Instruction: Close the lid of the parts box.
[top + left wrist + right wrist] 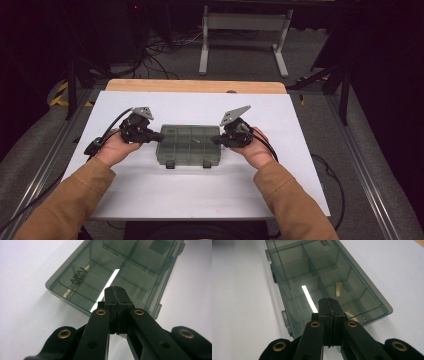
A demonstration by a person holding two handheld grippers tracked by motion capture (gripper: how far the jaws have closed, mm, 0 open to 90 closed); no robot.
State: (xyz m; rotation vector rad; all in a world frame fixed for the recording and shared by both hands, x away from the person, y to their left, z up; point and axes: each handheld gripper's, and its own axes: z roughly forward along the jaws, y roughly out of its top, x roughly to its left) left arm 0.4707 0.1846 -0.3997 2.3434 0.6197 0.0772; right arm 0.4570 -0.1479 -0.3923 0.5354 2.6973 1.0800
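1. Organizer box (pixel 188 145) sits mid-table, lid closed, between left gripper (pixel 159 136) and right gripper (pixel 216 140).
2. Both jaws pressed shut, empty.
3. Looks light, rigid, slick plastic; take its short ends.

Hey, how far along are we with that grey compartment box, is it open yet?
Not yet. Done so far: the box sits flat on the white table, lid down, both front latches apparently still fastened. In hand: the left gripper and right gripper are at its two short ends, both shut on nothing. Left: undoing the latches and lifting the lid, if opening is the goal.
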